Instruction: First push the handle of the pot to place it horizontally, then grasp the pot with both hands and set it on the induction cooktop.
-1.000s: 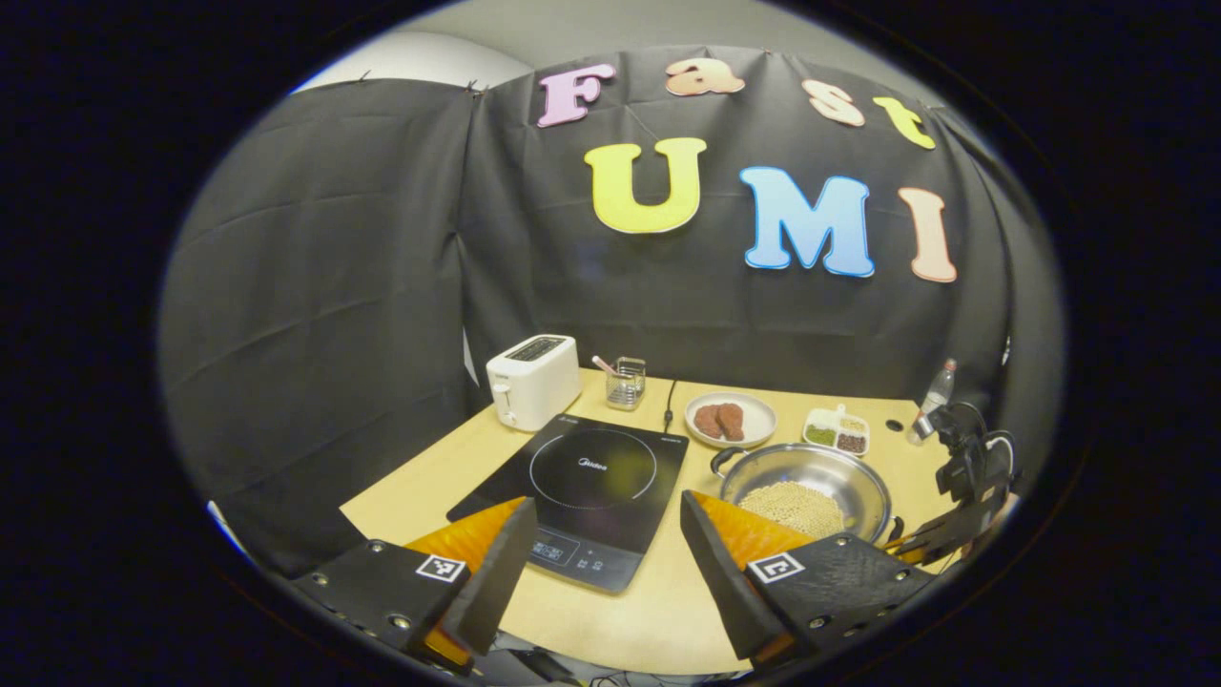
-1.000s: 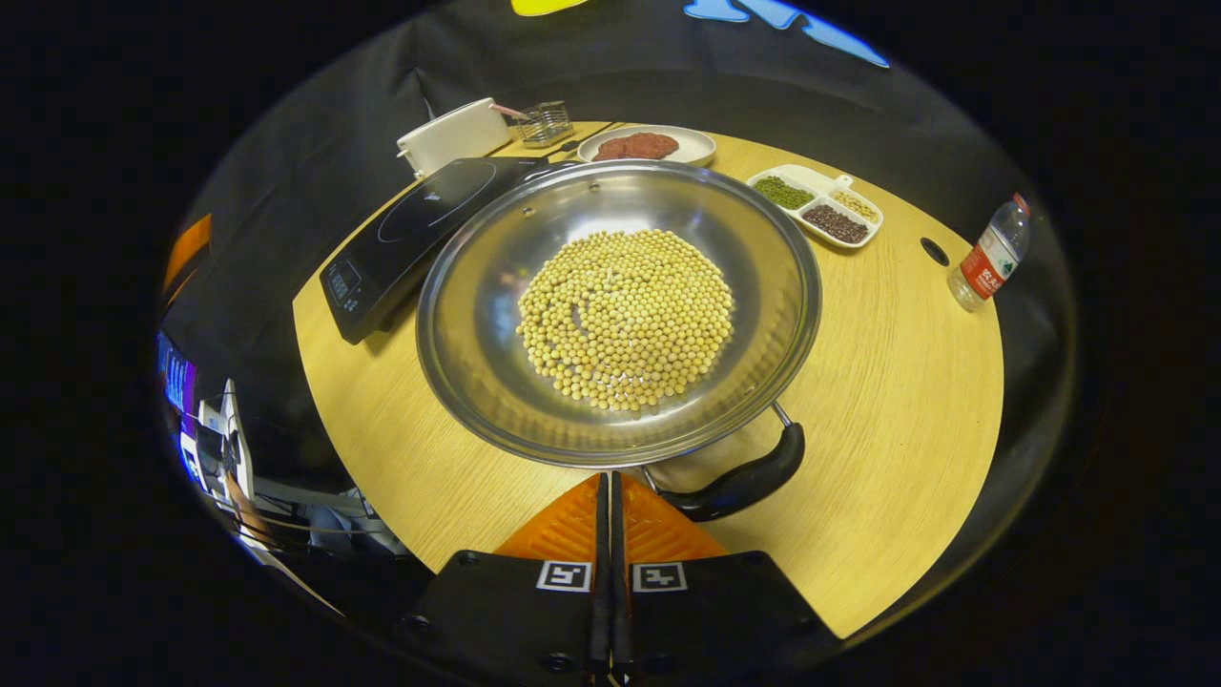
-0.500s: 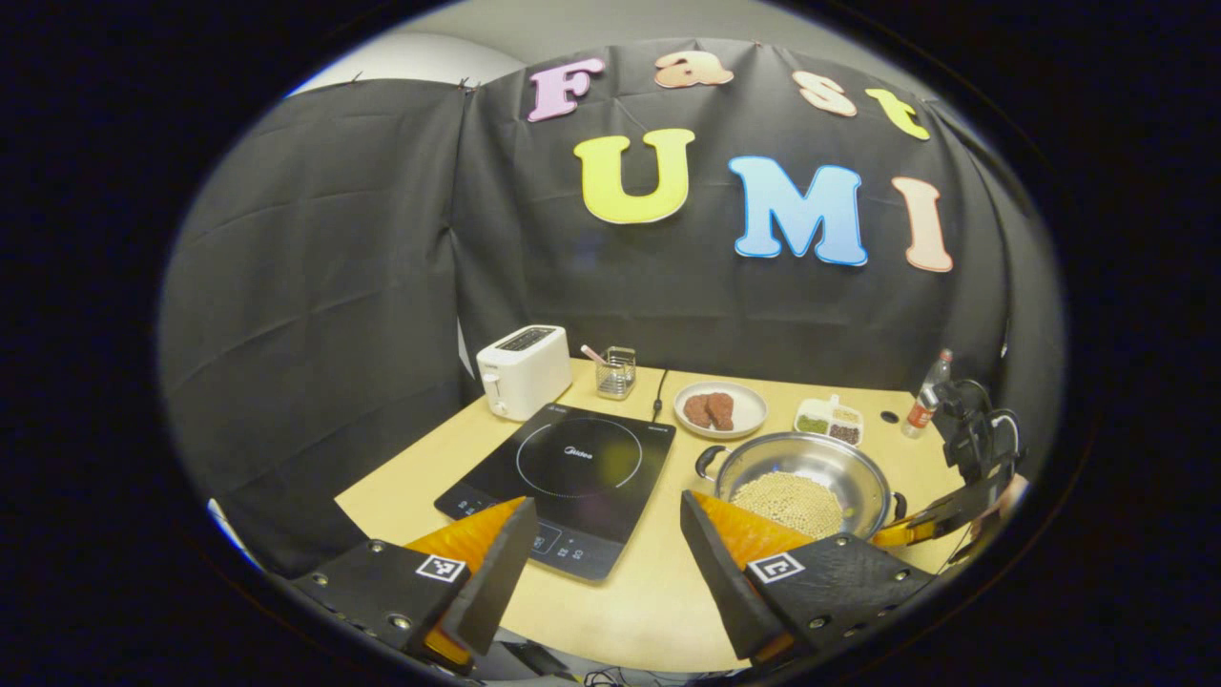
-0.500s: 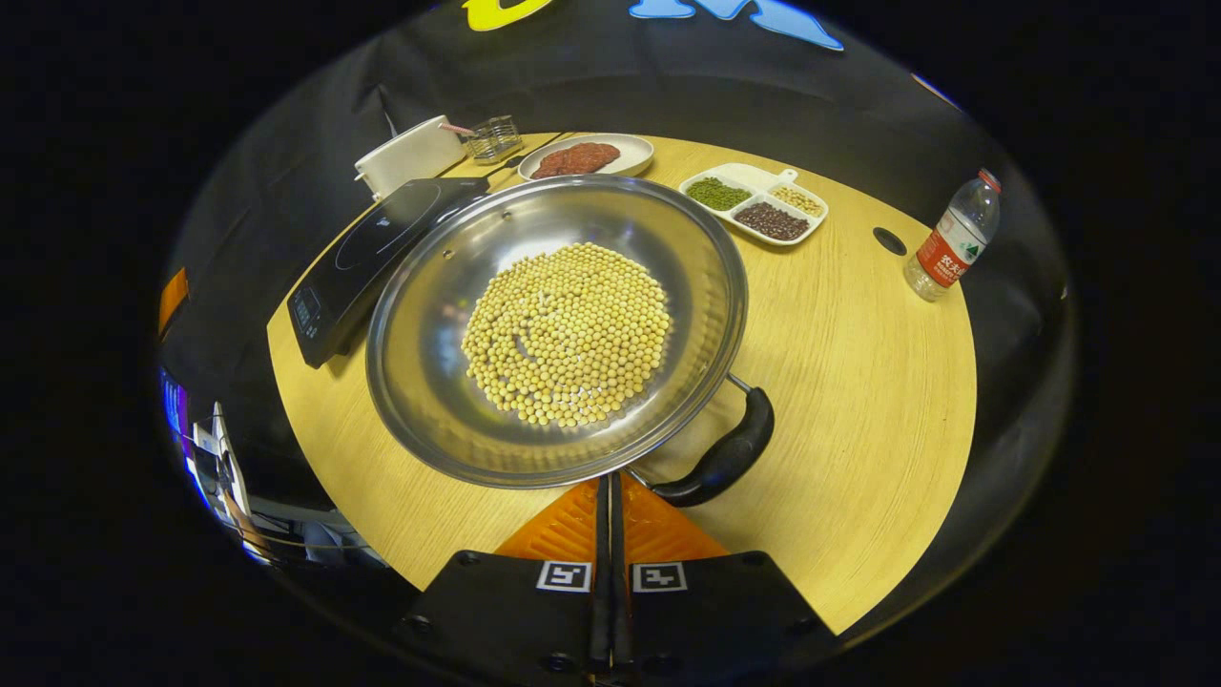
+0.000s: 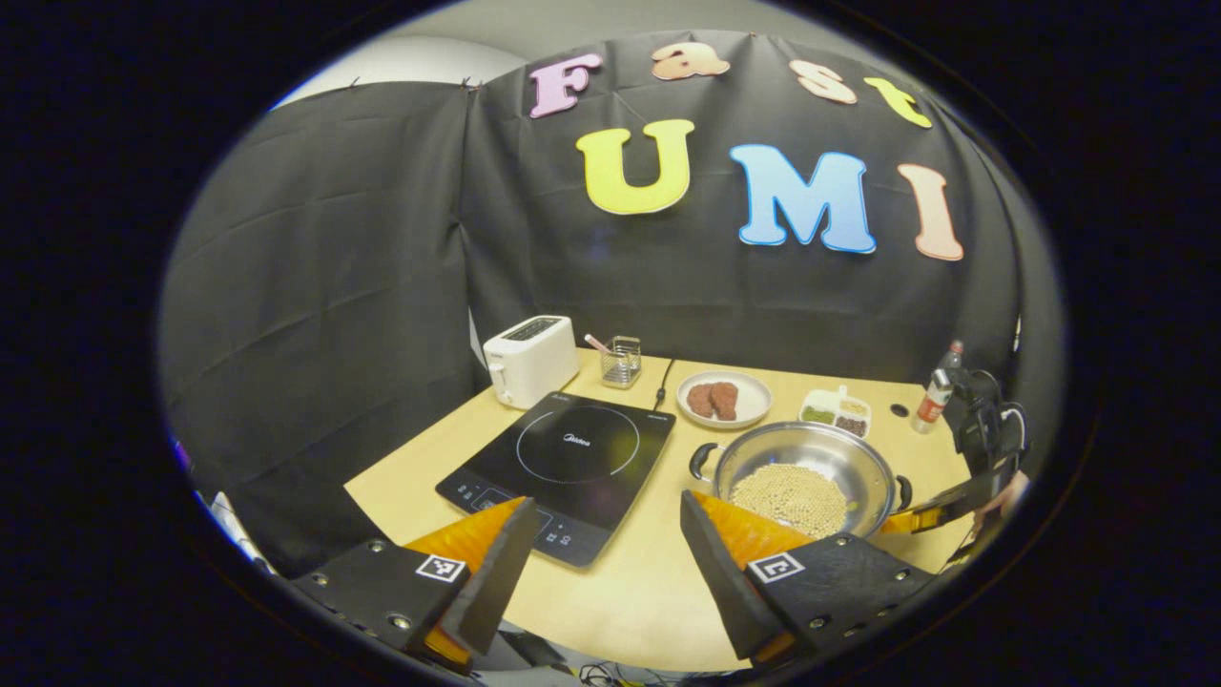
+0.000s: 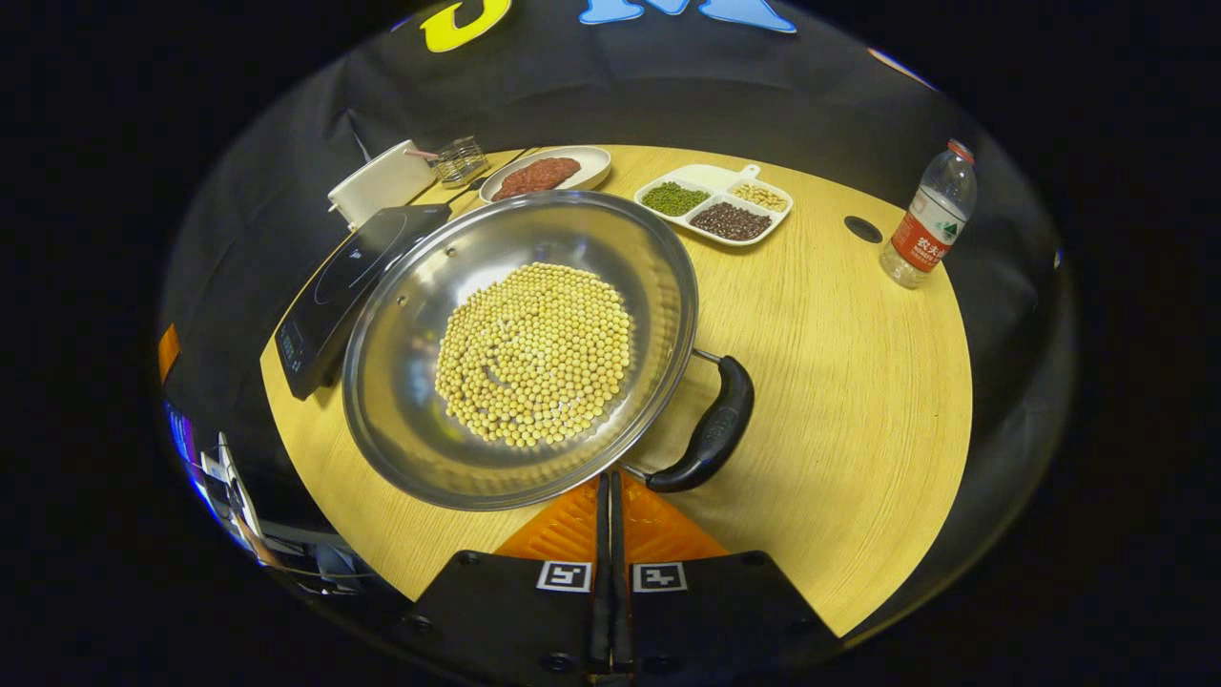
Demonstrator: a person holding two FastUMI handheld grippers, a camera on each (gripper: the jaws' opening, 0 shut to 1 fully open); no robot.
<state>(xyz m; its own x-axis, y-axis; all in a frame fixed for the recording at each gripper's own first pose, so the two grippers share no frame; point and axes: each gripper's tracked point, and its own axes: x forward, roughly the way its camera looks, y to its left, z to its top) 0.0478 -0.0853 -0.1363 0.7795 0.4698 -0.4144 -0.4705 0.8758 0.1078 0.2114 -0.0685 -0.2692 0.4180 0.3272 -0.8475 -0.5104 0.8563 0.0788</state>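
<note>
A steel pot holding soybeans sits on the wooden table, right of the black induction cooktop. Its near black handle points toward the right. My right gripper is shut with nothing between its fingers, its tips against the pot's rim beside that handle's lower end. In the left gripper view the pot shows one handle on its left and the other on its right, with the right gripper at the right one. My left gripper hangs open above the table's front edge, before the cooktop.
A white toaster and a wire holder stand behind the cooktop. A plate of meat, a divided dish of beans and a water bottle lie behind the pot. A hand holds the right gripper.
The pot has turned: its near handle swung from the front round to the right, pushed by the shut right gripper. The left gripper drew back a little, still open.
</note>
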